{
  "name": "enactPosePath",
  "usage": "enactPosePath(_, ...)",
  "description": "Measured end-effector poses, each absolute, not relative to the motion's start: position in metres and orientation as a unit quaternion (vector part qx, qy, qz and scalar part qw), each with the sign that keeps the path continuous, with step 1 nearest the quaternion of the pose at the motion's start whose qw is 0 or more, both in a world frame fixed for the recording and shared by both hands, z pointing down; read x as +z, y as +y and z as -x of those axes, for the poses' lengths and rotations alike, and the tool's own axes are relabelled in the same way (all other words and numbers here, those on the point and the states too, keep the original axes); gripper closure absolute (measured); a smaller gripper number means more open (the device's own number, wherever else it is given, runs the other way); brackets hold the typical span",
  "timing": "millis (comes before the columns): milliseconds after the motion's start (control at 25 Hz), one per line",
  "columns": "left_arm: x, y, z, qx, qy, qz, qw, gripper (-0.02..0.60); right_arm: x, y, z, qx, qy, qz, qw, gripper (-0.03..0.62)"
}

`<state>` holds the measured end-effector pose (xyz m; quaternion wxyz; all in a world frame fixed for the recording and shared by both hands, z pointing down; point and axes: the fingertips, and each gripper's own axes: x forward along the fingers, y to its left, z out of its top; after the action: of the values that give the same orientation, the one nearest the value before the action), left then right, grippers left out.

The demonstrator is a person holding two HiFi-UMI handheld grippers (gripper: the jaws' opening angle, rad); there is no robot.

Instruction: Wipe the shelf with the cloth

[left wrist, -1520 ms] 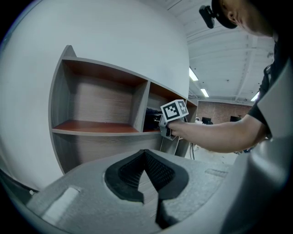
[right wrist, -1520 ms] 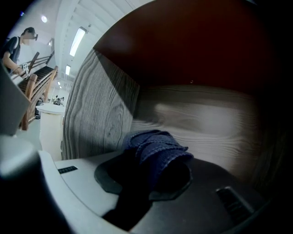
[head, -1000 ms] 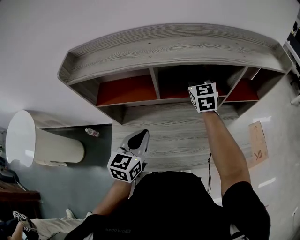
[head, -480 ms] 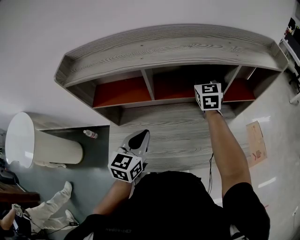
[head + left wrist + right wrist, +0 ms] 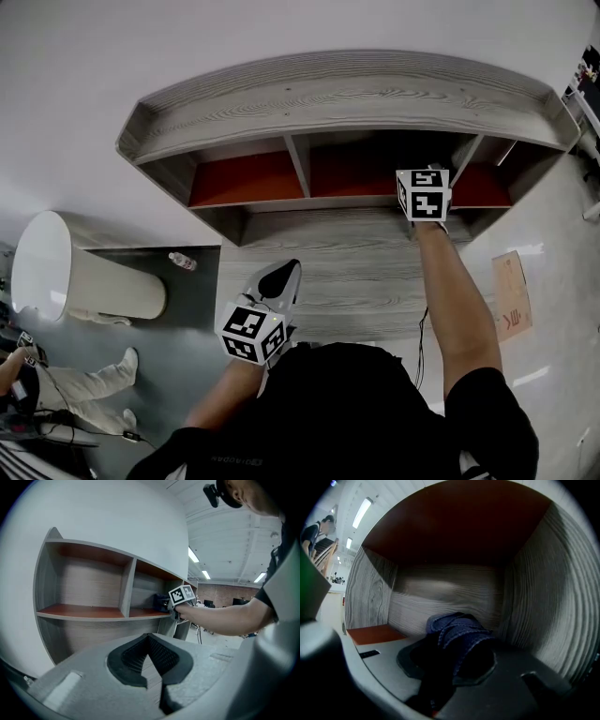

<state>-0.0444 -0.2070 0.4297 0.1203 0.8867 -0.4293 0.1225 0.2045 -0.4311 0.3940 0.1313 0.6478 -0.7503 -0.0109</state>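
Observation:
The grey wood-grain shelf (image 5: 328, 94) has red boards and upright dividers. My right gripper (image 5: 424, 183) reaches into its middle compartment, close to the right divider. In the right gripper view the jaws of my right gripper (image 5: 450, 654) are shut on a bunched dark blue cloth (image 5: 457, 627), which sits low in the corner near the back and right walls. My left gripper (image 5: 279, 277) hangs low in front of my body, away from the shelf, shut with nothing in it. In the left gripper view its pads (image 5: 161, 656) meet, and the shelf (image 5: 84, 613) stands beyond.
A large white rounded tub (image 5: 66, 277) stands left of the shelf, with a small bottle (image 5: 182, 262) on the floor beside it. A cardboard piece (image 5: 511, 295) lies on the floor at right. A person's legs (image 5: 70, 384) show at lower left.
My right gripper with the cloth has slid a little to the right inside the middle compartment. The left gripper has stayed put. The person at lower left has shifted.

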Motion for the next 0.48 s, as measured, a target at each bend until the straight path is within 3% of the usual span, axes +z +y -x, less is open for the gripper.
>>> enactPosePath(480,0.427,-0.186,0.036,0.113,-0.458,-0.874,0.118,0.574,0.394,-0.426,-0.210,-0.007,-0.760,-0.638,0.126,0.494)
